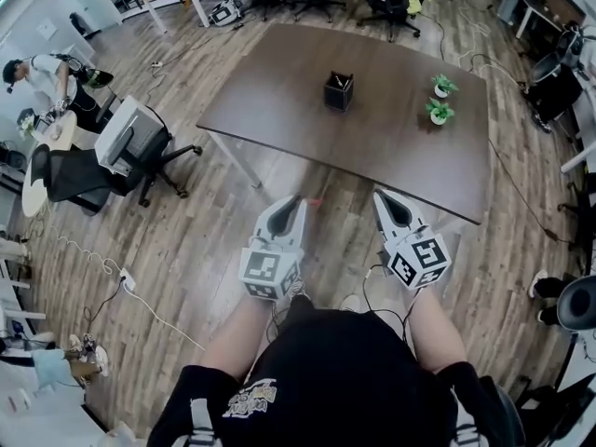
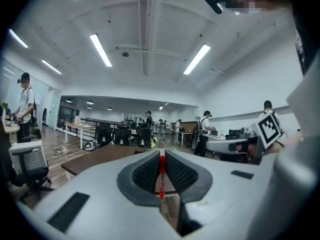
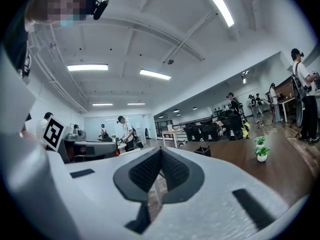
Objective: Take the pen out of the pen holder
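Observation:
A thin red pen (image 2: 162, 176) stands upright between the pads of my left gripper (image 2: 162, 155), which is shut on it. In the head view, the left gripper (image 1: 296, 199) hovers over the wood floor short of the table, and the pen's red tip (image 1: 316, 201) pokes out at its nose. The black pen holder (image 1: 339, 90) stands far ahead on the dark brown table (image 1: 279, 91), also small in the right gripper view as the pen holder (image 3: 202, 150). My right gripper (image 1: 380, 195) is beside the left, shut with nothing in it, its jaws closed (image 3: 161, 152).
Two small potted plants (image 1: 440, 101) stand on the table's right part. An office chair carrying a box (image 1: 130, 147) is at the left. A cable and power strip (image 1: 126, 282) lie on the floor. People work at desks around the room.

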Motion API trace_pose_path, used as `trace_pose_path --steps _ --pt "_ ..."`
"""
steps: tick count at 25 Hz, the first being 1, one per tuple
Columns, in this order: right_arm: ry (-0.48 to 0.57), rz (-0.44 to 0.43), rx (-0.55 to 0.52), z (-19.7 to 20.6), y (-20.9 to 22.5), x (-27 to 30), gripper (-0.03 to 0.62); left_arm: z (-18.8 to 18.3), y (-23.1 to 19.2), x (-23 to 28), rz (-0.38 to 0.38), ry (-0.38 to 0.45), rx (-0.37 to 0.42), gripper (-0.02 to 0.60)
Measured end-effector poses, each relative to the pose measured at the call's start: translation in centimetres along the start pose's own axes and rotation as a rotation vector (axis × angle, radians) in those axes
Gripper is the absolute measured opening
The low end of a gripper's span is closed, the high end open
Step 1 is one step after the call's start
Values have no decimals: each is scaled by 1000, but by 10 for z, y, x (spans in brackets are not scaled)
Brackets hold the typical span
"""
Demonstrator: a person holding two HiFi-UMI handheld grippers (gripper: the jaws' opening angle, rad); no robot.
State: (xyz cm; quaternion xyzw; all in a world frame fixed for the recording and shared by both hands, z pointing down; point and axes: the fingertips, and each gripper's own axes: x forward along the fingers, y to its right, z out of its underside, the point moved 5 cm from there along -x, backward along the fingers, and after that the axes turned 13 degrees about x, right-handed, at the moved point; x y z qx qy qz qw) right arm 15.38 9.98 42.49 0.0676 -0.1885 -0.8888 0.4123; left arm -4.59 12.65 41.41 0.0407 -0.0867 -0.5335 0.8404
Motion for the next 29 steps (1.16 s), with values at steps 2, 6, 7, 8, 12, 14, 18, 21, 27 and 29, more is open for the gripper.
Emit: trace_pose_path --steps 2,6,7,8,12,14,18,21,27,29 --pt "-8 -6 -4 2 1 -5 5 2 6 -2 -6 -1 -6 28" --pt "-15 -2 -6 5 9 -20 5 4 24 -1 0 1 -8 28" --pt "-16 -1 -7 5 10 -23 3 4 27 -1 3 1 -8 28" --pt "-18 0 -9 5 11 -25 5 4 29 -1 5 2 -7 28" --pt "-17 6 -10 4 15 -31 5 4 33 2 1 10 -4 28" --pt "-16 7 -10 3 19 -34 5 3 37 4 0 10 -5 28" --pt "-11 5 -5 2 23 -37 5 2 42 7 1 7 -8 28" --pt "-9 0 -4 0 24 -37 5 -1 43 9 0 6 -6 28" --pt "-7 -11 -1 -2 24 -32 4 -4 41 10 -4 11 -6 28" --pt "-7 -11 0 -4 23 -30 4 -6 39 11 -4 10 -7 28"
